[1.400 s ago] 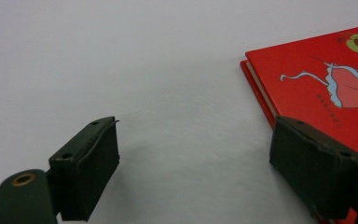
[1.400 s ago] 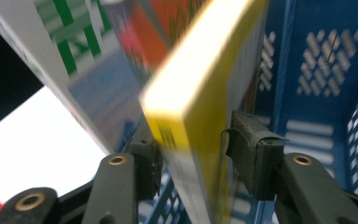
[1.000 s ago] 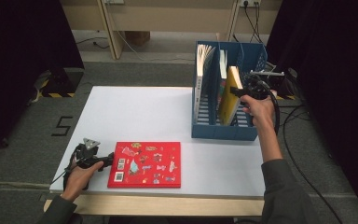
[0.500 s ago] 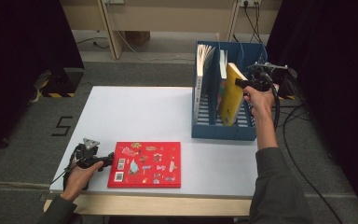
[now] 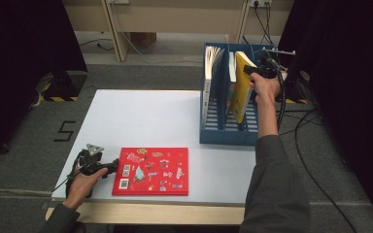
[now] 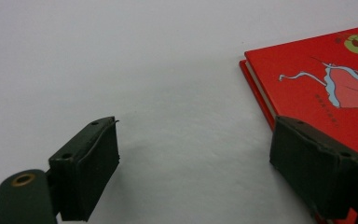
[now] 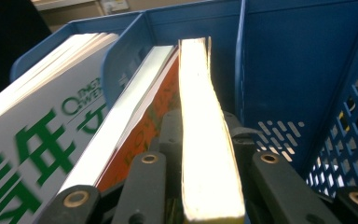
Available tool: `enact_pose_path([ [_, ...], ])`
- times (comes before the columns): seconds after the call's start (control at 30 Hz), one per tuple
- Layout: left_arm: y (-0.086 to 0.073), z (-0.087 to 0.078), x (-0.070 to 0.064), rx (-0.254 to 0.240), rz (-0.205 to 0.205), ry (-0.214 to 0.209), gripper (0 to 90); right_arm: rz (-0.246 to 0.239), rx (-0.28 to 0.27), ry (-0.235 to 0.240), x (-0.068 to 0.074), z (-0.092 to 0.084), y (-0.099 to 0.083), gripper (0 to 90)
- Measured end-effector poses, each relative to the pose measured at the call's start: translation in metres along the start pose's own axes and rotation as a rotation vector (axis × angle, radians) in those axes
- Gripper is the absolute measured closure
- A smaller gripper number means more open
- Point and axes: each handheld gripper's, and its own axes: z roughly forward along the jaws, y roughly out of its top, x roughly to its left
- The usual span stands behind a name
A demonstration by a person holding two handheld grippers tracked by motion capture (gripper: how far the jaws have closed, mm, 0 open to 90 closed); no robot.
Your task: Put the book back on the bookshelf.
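1. Grey carpet and dark curtains surrounded the white table [image 5: 141, 116] in the high view, with cables trailing on the floor to the right of it.
2. At the table's far right stood a blue file rack [image 5: 212, 133] with upright dividers, taken here as the landmark.
3. Above the rack's right-hand slots, the right gripper [image 5: 253, 69] held a yellow book [image 5: 241, 87] by its top edge, the book tilted, its lower end down between the dividers.
4. From the right gripper view, the jaws were clamped on that book's pale page edge [image 7: 205, 154], one on each cover; this grip was too small to read from above.
5. That same view showed two more books in the rack: one with an orange cover [image 7: 140, 135] just left of the held book, and a white one with green lettering [image 7: 51, 140] in the slot beyond the divider.
6. Well away from the rack, at the table's near left, a red picture book [image 5: 151, 171] lay flat.
7. Left gripper [image 5: 110, 167] rested just beside the red book's left edge.
8. Its own view showed the jaws spread wide and holding nothing, one over bare table [image 6: 168, 93], the other over the red cover's corner [image 6: 317, 84].
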Motion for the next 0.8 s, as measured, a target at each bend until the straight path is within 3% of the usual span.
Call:
enact_pose_path([
  [0.13, 0.001, -0.001, 0.002, -0.002, -0.002, -0.004, 14.9, 0.008, 0.020, -0.011, 0.003, 0.015, -0.005, 73.9],
  [0.23, 0.001, 0.000, 0.002, -0.002, -0.003, -0.003, 14.9, 0.008, 0.052, 0.006, 0.008, 0.027, -0.014, 72.9],
  [0.33, 0.001, -0.001, 0.001, -0.008, -0.001, -0.003, 14.9, 0.021, 0.039, 0.045, 0.011, 0.030, -0.015, 70.8],
  [0.53, 0.001, -0.001, 0.000, -0.008, -0.001, -0.004, 14.9, 0.060, 0.028, 0.083, 0.006, 0.023, -0.020, 66.8],
  [0.7, 0.001, 0.000, 0.000, -0.007, 0.000, 0.000, 15.0, 0.070, 0.046, 0.144, 0.001, 0.014, -0.026, 63.6],
  [0.8, 0.001, 0.000, 0.000, -0.003, 0.002, 0.001, 15.0, 0.102, 0.023, 0.193, -0.002, 0.005, -0.026, 62.3],
])
